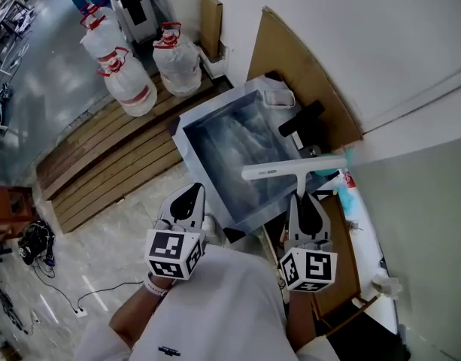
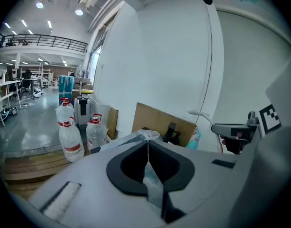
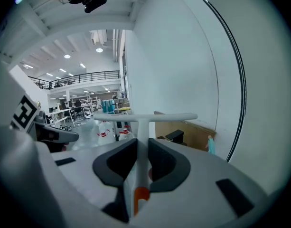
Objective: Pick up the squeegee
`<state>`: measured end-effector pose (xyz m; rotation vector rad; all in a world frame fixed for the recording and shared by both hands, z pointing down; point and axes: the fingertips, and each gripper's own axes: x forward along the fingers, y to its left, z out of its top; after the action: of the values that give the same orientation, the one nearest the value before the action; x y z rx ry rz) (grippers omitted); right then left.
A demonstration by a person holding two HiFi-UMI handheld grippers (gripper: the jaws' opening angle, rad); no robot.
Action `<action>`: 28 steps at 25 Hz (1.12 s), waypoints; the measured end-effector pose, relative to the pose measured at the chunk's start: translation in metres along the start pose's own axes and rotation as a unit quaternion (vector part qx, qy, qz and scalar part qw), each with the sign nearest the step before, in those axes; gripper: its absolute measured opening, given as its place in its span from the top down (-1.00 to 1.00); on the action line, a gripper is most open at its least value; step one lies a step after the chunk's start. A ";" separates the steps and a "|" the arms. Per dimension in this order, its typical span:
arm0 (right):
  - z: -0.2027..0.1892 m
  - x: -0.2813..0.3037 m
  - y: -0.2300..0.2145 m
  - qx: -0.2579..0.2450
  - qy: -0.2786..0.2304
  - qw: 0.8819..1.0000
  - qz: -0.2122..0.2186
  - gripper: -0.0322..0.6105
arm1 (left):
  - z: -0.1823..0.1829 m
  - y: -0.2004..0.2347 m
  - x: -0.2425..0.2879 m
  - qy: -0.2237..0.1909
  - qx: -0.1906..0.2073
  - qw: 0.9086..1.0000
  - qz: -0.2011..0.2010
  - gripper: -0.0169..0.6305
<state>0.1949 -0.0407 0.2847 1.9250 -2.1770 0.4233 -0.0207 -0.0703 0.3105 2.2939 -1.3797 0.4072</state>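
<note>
Right claw (image 1: 300,196) grips the white squeegee (image 1: 294,170) by its handle in the head view. The blade lies crosswise just ahead of its tips, over what looks like a steel basin (image 1: 207,138). Left claw (image 1: 191,192) hangs beside it, to the left. Left gripper view: jaws pressed together with nothing between them, water jugs (image 2: 69,139) well ahead and left. Right gripper view: both pads clamp the handle, its orange end back between the jaws.

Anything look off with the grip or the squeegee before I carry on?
Nothing stands out. The right gripper is shut on the handle of the squeegee, which runs straight out between the jaws with the blade bar square across. The left gripper is shut and empty.
</note>
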 end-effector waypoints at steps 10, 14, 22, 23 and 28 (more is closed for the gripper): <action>-0.011 -0.005 0.002 -0.024 0.013 1.000 0.003 0.69 | 0.000 -0.005 -0.005 -0.005 -0.003 1.000 0.000 0.91; -0.010 -0.005 0.003 -0.018 0.010 1.000 0.007 0.69 | -0.002 -0.004 -0.007 -0.006 -0.005 1.000 0.004 0.91; -0.013 -0.006 0.005 0.006 0.016 1.000 0.010 0.69 | -0.002 -0.004 -0.013 -0.008 -0.008 1.000 0.011 0.91; -0.013 -0.006 0.006 0.005 0.016 1.000 0.011 0.69 | -0.002 -0.003 -0.014 -0.008 -0.008 1.000 0.011 0.91; -0.012 -0.006 0.010 -0.001 0.015 1.000 0.013 0.69 | -0.008 -0.001 -0.015 -0.003 -0.009 1.000 0.014 0.91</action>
<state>0.1858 -0.0294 0.2935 1.8780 -2.1863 0.4498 -0.0273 -0.0546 0.3100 2.2654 -1.4141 0.3957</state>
